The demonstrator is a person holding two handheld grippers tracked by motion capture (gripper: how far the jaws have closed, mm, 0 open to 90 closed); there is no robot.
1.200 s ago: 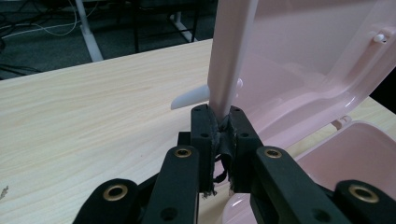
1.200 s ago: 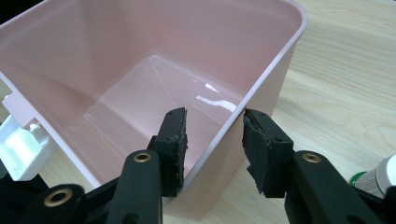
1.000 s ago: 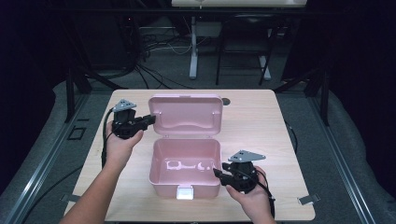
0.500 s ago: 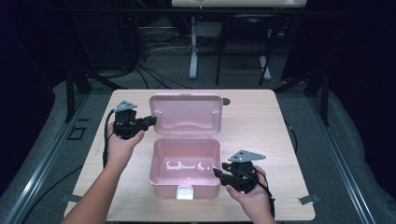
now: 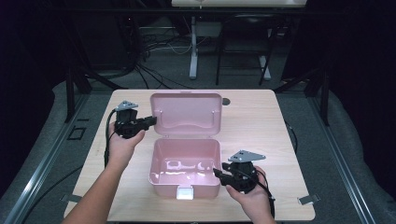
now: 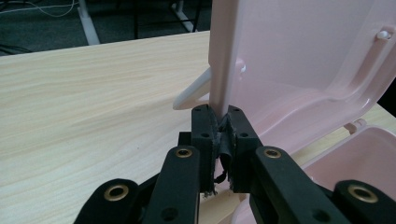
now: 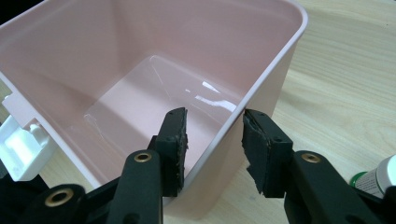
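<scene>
A pink plastic box [image 5: 154, 164] stands with nothing in it on the wooden table [image 5: 261, 126], its lid [image 5: 187, 114] swung up and back. My left gripper [image 5: 152, 120] is shut on the lid's left edge [image 6: 219, 70], and its pads pinch the thin rim. My right gripper [image 5: 217, 172] is at the box's right wall. In the right gripper view its jaws [image 7: 214, 114] straddle that wall [image 7: 261, 79], one pad inside and one outside, with gaps on both sides. A white latch [image 5: 185, 192] sits on the box's front.
A white handle [image 6: 191, 93] shows behind the lid. A small white bottle with a green cap [image 7: 380, 179] lies by my right gripper. A small dark object [image 5: 226, 101] rests on the table behind the lid. Bare wood lies to the left and right of the box.
</scene>
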